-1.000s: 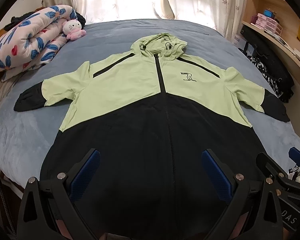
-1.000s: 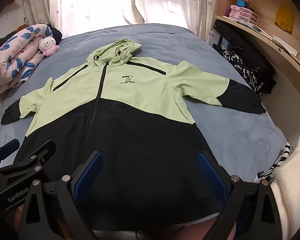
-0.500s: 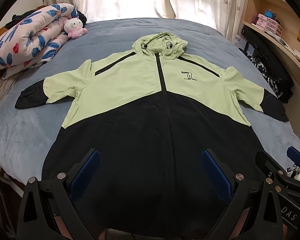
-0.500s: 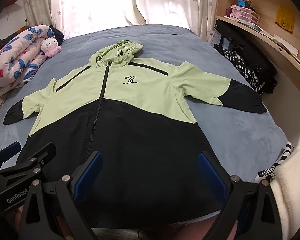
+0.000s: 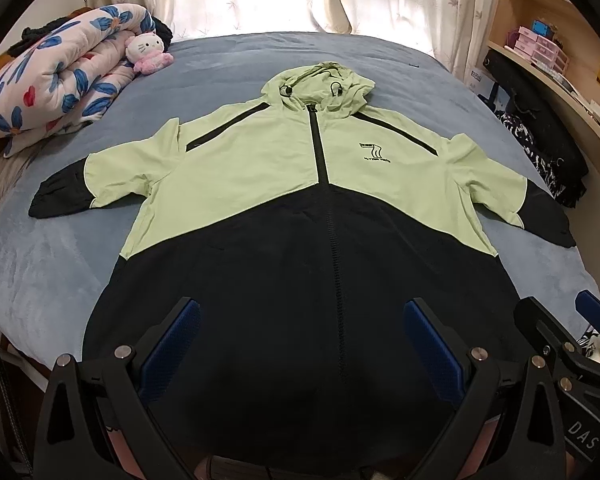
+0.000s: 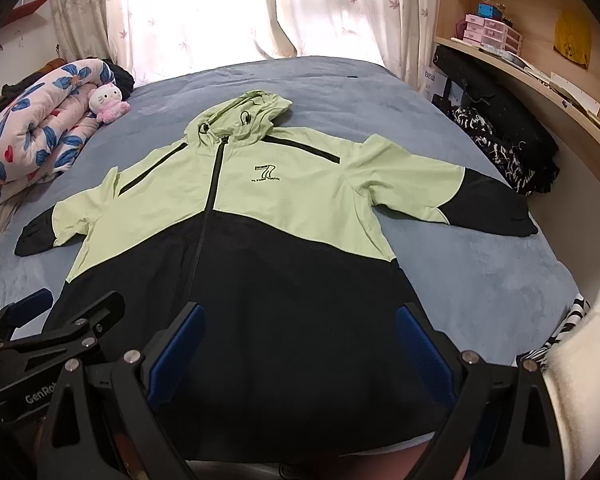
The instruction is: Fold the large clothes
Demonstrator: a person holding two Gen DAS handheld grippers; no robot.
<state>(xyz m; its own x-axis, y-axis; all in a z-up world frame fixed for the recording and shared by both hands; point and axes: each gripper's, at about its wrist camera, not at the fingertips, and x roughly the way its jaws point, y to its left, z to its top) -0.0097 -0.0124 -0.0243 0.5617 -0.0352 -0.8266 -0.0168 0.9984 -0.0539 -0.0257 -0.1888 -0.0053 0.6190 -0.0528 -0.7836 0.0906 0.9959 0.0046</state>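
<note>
A light green and black hooded jacket (image 5: 300,208) lies flat, front up and zipped, on the blue bed, sleeves spread out to both sides; it also shows in the right wrist view (image 6: 260,240). My left gripper (image 5: 300,320) is open and empty, held above the black hem. My right gripper (image 6: 300,320) is open and empty too, above the hem a little to the right. Each gripper's side shows at the edge of the other's view. The hem's near edge is hidden behind the gripper bodies.
The blue bed (image 5: 40,264) has a rolled floral quilt (image 5: 52,80) and a pink plush cat (image 5: 148,52) at the far left. A wooden shelf (image 6: 540,80) with boxes and dark clothes (image 6: 508,136) runs along the right. Curtains hang behind.
Both grippers have drawn back and up slightly, so the jacket sits a little lower and farther in both views. The jacket has not moved. Both stay open.
</note>
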